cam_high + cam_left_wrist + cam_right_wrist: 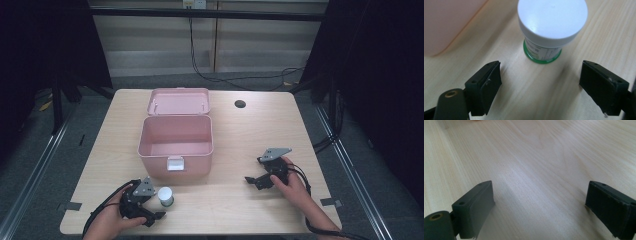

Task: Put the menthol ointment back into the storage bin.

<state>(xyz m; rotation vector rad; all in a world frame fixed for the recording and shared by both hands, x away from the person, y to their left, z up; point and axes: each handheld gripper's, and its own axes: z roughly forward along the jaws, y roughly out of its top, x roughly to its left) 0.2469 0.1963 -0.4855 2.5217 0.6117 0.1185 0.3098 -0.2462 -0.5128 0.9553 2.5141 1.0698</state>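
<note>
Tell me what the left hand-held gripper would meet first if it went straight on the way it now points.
Most likely the small white-capped jar, which stands upright just ahead of the open left hand-held gripper, centred between its jaws and not yet touched. The pink box lies off to one side of that line.

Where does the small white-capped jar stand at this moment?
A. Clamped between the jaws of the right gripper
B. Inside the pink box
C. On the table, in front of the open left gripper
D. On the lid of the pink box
C: the white-capped jar stands upright on the table, just ahead of the left gripper, whose jaws are wide apart and not touching it.
</note>
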